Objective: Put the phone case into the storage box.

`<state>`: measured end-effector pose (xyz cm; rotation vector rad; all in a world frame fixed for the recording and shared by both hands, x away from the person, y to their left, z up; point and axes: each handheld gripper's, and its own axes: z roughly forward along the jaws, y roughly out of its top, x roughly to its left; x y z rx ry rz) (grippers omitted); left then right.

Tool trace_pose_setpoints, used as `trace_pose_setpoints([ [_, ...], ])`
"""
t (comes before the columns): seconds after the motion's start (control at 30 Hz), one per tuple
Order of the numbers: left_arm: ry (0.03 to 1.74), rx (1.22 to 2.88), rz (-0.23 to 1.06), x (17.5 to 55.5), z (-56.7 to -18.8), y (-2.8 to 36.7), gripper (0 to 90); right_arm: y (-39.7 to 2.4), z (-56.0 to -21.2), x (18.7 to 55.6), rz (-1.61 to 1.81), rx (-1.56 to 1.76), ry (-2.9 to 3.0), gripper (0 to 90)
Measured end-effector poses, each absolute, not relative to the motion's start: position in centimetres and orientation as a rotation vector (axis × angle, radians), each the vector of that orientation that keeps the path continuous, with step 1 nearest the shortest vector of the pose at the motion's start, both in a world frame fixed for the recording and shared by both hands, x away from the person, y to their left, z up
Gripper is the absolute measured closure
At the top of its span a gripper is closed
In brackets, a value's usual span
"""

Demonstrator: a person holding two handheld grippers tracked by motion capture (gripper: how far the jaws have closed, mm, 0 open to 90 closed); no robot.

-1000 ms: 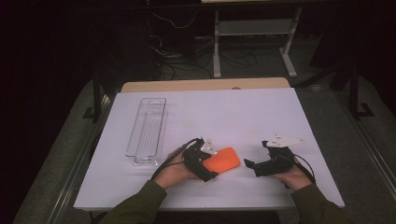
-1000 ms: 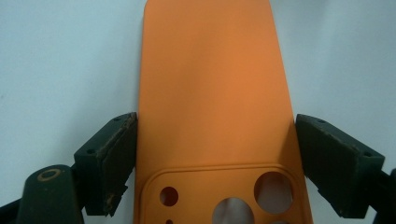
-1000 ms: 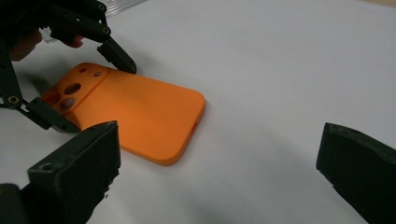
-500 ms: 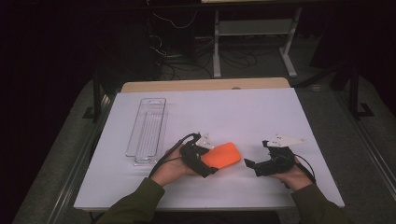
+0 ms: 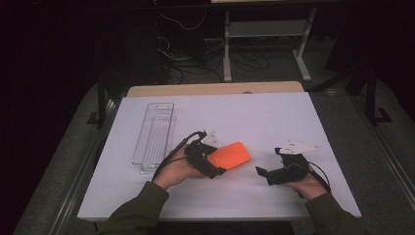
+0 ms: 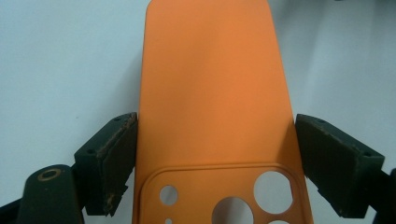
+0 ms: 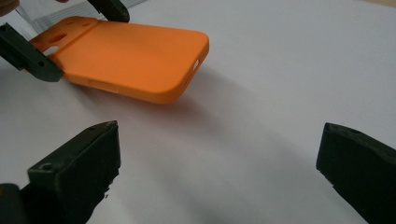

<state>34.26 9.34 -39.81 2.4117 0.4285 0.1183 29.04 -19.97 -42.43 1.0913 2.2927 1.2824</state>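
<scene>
A white table [image 5: 274,117] is standing in a dark room, a clear tray [image 5: 154,137] lying near its left edge. Toward the front edge, the left gripper [image 5: 218,164] is grasping an orange case [image 5: 230,155].

In the left gripper view, both pads are pressing the case's [image 6: 210,93] sides at its camera-cutout end.

In the right gripper view, the right gripper [image 7: 219,172] is gaping empty over the table, the case [image 7: 130,56] hanging clear of the surface beyond.

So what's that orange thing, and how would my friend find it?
Start at the big white table. Near its front edge, at the middle, the left gripper has its jaws shut on the sides of an orange phone case, lifted above the tabletop. It is the one bright orange thing there, with round camera holes, unlike the clear plastic tray lying to its left.
</scene>
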Motion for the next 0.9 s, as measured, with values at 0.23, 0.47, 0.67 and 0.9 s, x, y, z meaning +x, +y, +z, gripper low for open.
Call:
trace_pose_setpoints([
  [0.23, 0.429, 2.404, 0.119, 35.1, -39.1, 9.4, 15.7, -20.0, -42.4, 29.0, 1.284, 1.092, 2.293, 0.0],
  [0.47, 0.441, 2.391, 0.112, 36.1, -38.2, 9.8, 15.6, -19.9, -42.5, 29.0, 1.284, 1.093, 2.294, 0.0],
  [0.67, 0.464, 2.356, 0.096, 36.6, -37.9, 10.1, 15.6, -19.8, -42.5, 29.1, 1.283, 1.104, 2.306, 0.0],
  [0.9, 0.474, 2.364, 0.105, 36.4, -38.2, 9.7, 15.6, -19.2, -42.6, 29.4, 1.267, 1.109, 2.331, 0.0],
])
